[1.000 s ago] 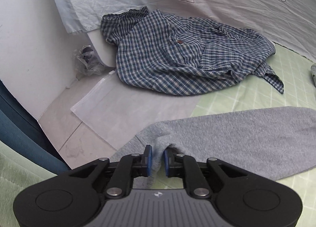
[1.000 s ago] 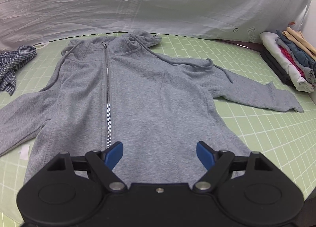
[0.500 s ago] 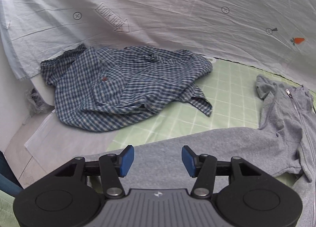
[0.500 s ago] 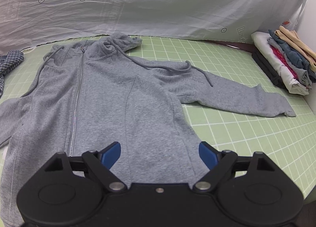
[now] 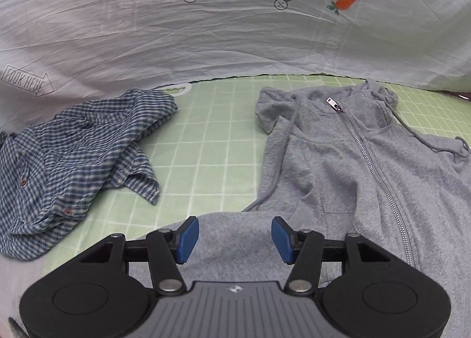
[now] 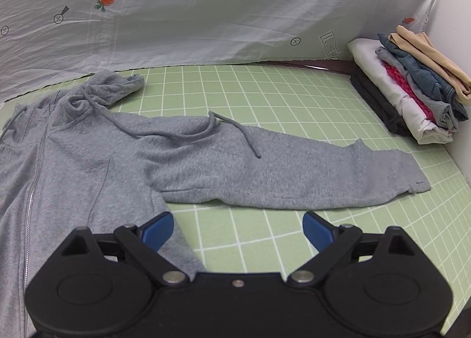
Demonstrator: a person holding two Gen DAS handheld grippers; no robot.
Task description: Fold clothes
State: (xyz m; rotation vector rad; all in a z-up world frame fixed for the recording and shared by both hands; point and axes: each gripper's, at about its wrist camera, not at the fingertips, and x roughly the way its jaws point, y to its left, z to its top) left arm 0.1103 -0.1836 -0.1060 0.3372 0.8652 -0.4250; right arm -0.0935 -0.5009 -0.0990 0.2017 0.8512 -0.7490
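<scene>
A grey zip hoodie [image 5: 368, 167] lies flat, front up, on the green grid mat [image 5: 212, 137]. Its left sleeve runs under my left gripper [image 5: 234, 239], which is open and empty above it. In the right wrist view the hoodie [image 6: 88, 167] fills the left side and its other sleeve [image 6: 294, 173] stretches out to the right, cuff near the mat's right side. My right gripper [image 6: 238, 227] is open and empty, over the mat just in front of that sleeve.
A crumpled blue checked shirt [image 5: 73, 155] lies at the left of the mat. A stack of folded clothes [image 6: 412, 90] stands at the far right by the wall. A white printed sheet [image 6: 206, 8] hangs behind the mat.
My left gripper let go of the sleeve cuff, opened, and swung right toward the hoodie's body. My right gripper stayed open and swung right, from the hoodie's body toward its right sleeve.
</scene>
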